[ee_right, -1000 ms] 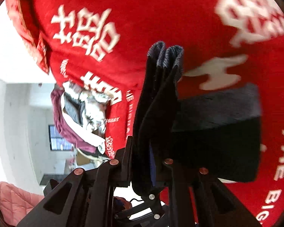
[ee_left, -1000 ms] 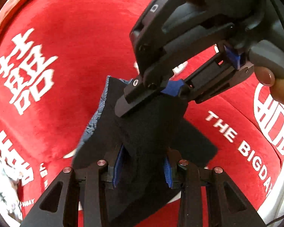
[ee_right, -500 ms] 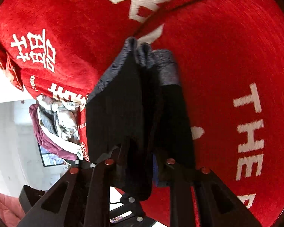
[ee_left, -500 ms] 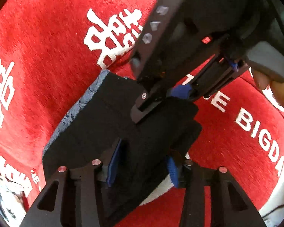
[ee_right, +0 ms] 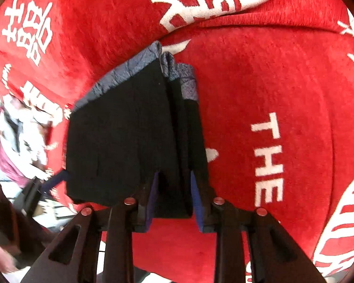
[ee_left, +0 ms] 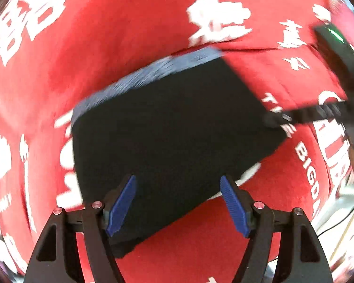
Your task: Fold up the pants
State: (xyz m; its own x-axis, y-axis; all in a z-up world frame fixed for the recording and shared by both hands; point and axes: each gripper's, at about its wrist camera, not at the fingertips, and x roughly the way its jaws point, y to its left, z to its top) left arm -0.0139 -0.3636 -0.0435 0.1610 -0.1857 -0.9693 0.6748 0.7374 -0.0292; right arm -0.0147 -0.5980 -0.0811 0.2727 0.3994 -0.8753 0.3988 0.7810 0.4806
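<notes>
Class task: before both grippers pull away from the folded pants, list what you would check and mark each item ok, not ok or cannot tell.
1. Left gripper let go: ok, jaws have just been opening, blue pads wide apart above the pants.
2. Right gripper let go: cannot tell, jaws have just been opening, yet a fold is between the pads.
3. Pants resting on the red cloth: ok.
4. Layers stacked evenly: not ok, grey hems splay at the far end.
5. Far edge straight: cannot tell, blurred.

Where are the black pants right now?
The folded pants lie on the red cloth, centre of both views, between each gripper's blue pads.
</notes>
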